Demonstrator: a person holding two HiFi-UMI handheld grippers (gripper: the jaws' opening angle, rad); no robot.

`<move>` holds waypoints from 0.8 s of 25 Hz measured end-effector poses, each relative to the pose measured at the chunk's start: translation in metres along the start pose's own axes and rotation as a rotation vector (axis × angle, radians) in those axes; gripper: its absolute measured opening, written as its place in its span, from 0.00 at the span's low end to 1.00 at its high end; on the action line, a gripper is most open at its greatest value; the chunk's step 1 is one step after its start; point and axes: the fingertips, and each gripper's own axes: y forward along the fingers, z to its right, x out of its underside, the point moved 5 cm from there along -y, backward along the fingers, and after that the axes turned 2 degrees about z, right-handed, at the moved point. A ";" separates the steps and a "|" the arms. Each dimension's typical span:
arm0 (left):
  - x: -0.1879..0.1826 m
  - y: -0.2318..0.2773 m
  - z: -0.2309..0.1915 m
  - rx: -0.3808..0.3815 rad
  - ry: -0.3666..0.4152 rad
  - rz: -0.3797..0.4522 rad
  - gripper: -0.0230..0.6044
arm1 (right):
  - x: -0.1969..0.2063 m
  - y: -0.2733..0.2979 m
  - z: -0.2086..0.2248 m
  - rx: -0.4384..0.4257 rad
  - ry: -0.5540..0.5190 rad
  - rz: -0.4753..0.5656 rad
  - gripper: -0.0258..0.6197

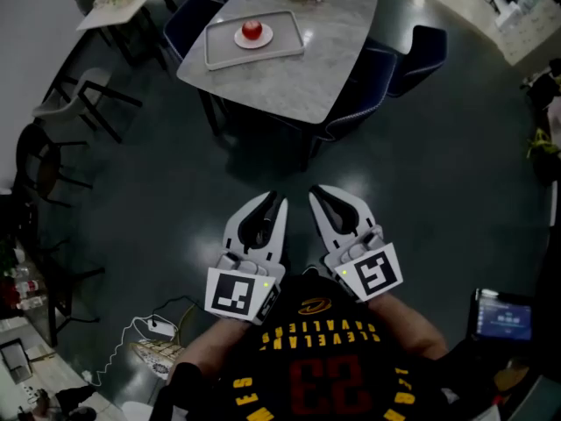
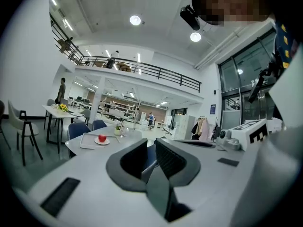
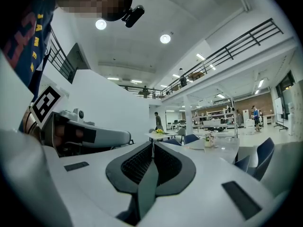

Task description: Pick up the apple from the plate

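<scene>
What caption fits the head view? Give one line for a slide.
Left gripper and right gripper held low and empty, apple on its plate across the floor.

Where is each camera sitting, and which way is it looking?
Head view: on the person's head, looking steeply down at the floor, the left gripper, the right gripper and the person's shirt.
Left gripper view: on the left gripper, looking along its slightly parted jaws towards the table; the right gripper shows at the right edge.
Right gripper view: on the right gripper, looking along its closed jaws; the left gripper shows at the left.
Shared: head and left gripper views both show the apple on its plate.
</scene>
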 end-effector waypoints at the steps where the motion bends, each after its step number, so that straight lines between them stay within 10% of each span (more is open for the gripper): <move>1: -0.002 0.008 -0.008 0.005 -0.004 0.000 0.13 | 0.000 0.011 0.004 0.003 0.000 -0.002 0.05; 20: -0.023 0.070 -0.162 0.027 -0.134 0.003 0.13 | 0.014 0.159 0.028 0.077 -0.006 -0.099 0.05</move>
